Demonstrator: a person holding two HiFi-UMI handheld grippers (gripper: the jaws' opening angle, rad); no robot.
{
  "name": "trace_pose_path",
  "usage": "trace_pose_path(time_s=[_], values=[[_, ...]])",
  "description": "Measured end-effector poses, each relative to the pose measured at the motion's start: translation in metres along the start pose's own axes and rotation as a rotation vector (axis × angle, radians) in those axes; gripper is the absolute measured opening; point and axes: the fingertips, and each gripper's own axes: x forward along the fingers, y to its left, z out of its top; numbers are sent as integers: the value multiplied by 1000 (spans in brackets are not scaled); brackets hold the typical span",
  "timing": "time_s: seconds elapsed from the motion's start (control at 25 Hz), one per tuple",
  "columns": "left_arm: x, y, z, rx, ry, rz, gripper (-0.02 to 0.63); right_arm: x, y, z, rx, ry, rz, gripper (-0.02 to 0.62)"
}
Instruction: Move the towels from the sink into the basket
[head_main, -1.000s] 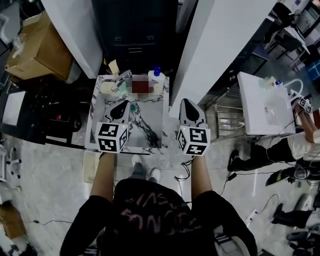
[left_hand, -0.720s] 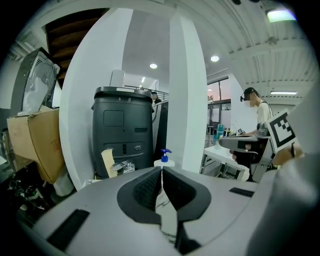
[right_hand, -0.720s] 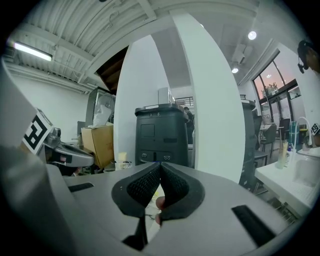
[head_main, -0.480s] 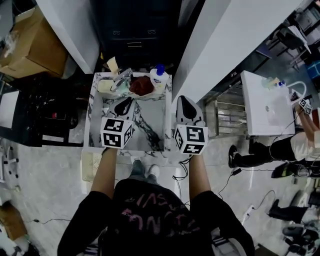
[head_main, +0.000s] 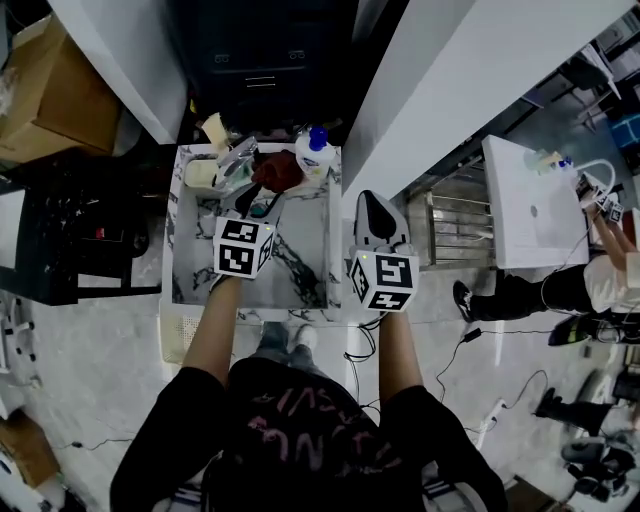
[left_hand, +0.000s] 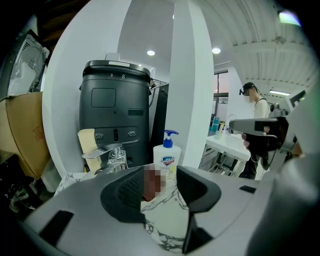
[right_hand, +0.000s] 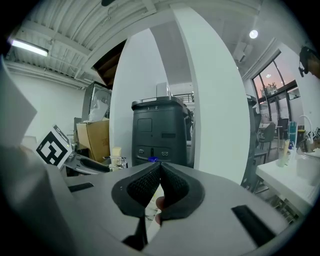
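Observation:
A dark red towel (head_main: 278, 172) lies bunched at the back of the marble sink (head_main: 305, 262), between the tap (head_main: 235, 158) and a soap bottle (head_main: 312, 152). My left gripper (head_main: 260, 205) hovers over the basin just short of it. Its jaws are opening, and the towel (left_hand: 149, 186) shows ahead through the gap, untouched by the pads. My right gripper (head_main: 377, 218) hangs beside the sink's right rim, shut (right_hand: 160, 169) with nothing in it. A white perforated basket (head_main: 178, 332) sits on the floor at the sink's front left corner.
A pale sponge (head_main: 200, 175) lies on the sink's back left corner. A dark grey machine (left_hand: 116, 112) stands behind the sink between white walls (head_main: 440, 90). Cardboard boxes (head_main: 45, 95) are stacked at the left. Another person (head_main: 610, 270) works at a second white sink (head_main: 530, 205) to the right.
My left gripper has moved forward over the basin toward the red towel and its jaws have spread apart. The right gripper has stayed by the right rim, still shut.

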Motion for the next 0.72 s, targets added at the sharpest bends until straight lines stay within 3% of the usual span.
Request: trace_pose_path(time_s=[0.48, 0.72], values=[[82, 23, -45, -63, 137, -16, 210, 16, -14, -21, -3, 32, -28, 15], [109, 31, -57, -119, 163, -23, 210, 15, -29, -39, -5, 77, -60, 15]])
